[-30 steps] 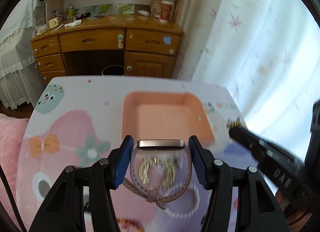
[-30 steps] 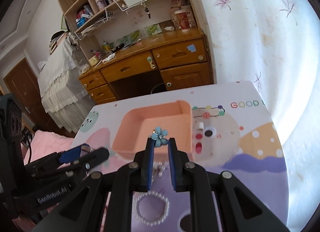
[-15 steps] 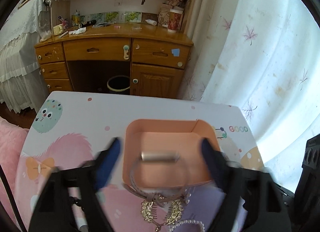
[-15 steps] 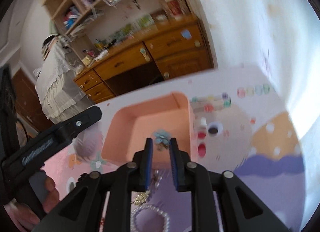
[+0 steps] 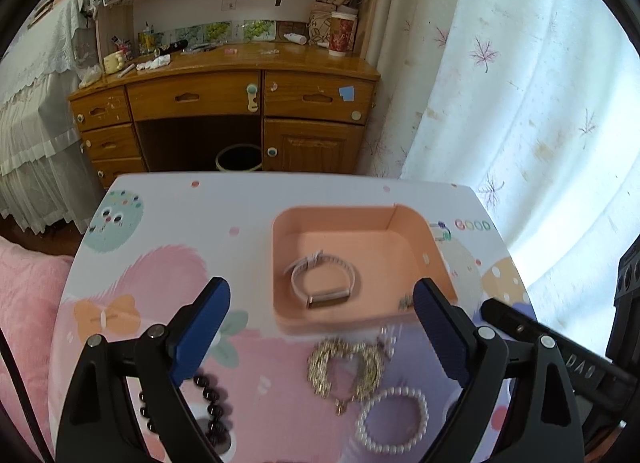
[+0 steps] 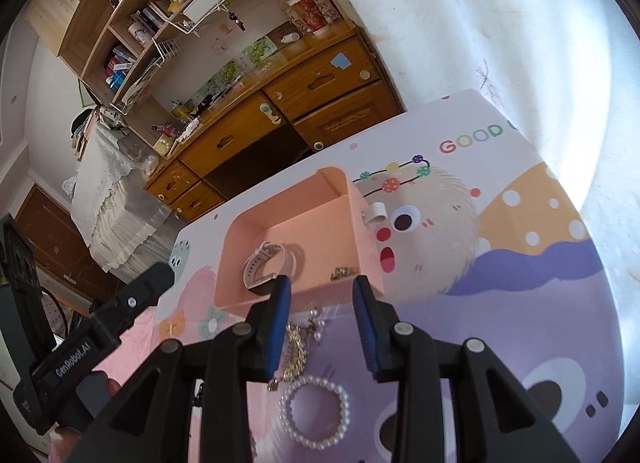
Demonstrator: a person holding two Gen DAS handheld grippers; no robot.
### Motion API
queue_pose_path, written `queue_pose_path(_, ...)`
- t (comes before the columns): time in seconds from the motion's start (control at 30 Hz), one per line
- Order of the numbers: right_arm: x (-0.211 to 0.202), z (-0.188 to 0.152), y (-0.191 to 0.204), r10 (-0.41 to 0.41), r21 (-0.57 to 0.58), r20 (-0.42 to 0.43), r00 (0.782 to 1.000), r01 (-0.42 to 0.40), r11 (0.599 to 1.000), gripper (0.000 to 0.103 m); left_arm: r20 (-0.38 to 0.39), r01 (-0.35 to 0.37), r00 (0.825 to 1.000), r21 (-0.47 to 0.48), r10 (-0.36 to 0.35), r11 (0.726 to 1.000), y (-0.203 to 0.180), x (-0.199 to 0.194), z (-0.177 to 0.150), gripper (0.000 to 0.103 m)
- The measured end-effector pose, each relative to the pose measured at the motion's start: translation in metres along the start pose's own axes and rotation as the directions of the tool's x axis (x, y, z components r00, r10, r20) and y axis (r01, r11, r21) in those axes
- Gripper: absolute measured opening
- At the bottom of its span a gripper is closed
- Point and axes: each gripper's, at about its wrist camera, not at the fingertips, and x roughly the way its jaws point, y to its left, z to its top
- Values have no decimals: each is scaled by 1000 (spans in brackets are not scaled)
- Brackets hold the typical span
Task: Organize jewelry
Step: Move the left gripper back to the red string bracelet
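Observation:
A peach tray sits on the cartoon-print table. In it lies a pink-strapped watch, free of my left gripper, which stands wide open just in front of it. My right gripper hovers at the tray's near wall. Its jaws are opening and nothing is between them. A small flower piece lies in the tray just beyond them. In front of the tray lie a gold chain piece, a pearl bracelet and a dark bead bracelet.
A white ring lies on the table right of the tray. A small pearl earring rests by the gold chain. A wooden desk and a curtain stand beyond the table's far edge.
My left gripper opened and the watch dropped into the tray. My right gripper rolled and came in over the tray; its jaws parted and the flower piece now lies in the tray.

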Motion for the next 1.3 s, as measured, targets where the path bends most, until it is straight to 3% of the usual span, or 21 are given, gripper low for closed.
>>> queue_pose_path(0.4,-55,-74,-1,-53,107,7,999,52,993,34,-144,26,990,69,-16,997,32,-35,-65,92)
queue_pose_path(0.57,-69,-106,13,-140,37,-6,990,140,990,48,-254,65,967,129,-30,990,37,-43,-100,92)
queue_pose_path(0.7,-77,-136,23,-203,0,-40,978,203,979,49,-324,121,944,168,-61,978,34,-48,-122,92)
queue_pose_path(0.93,-86,-191,45,-316,-79,-73,946,310,947,51,-378,204,922,295,-82,933,21,-49,-144,92)
queue_pose_path(1.13,-84,-224,65,-411,-147,-50,910,401,904,53,-363,232,929,421,-72,877,12,-41,-153,92)
queue_pose_path(1.3,-81,-244,73,-469,-156,-46,882,457,876,53,-347,247,934,463,-83,851,11,-29,-156,92)
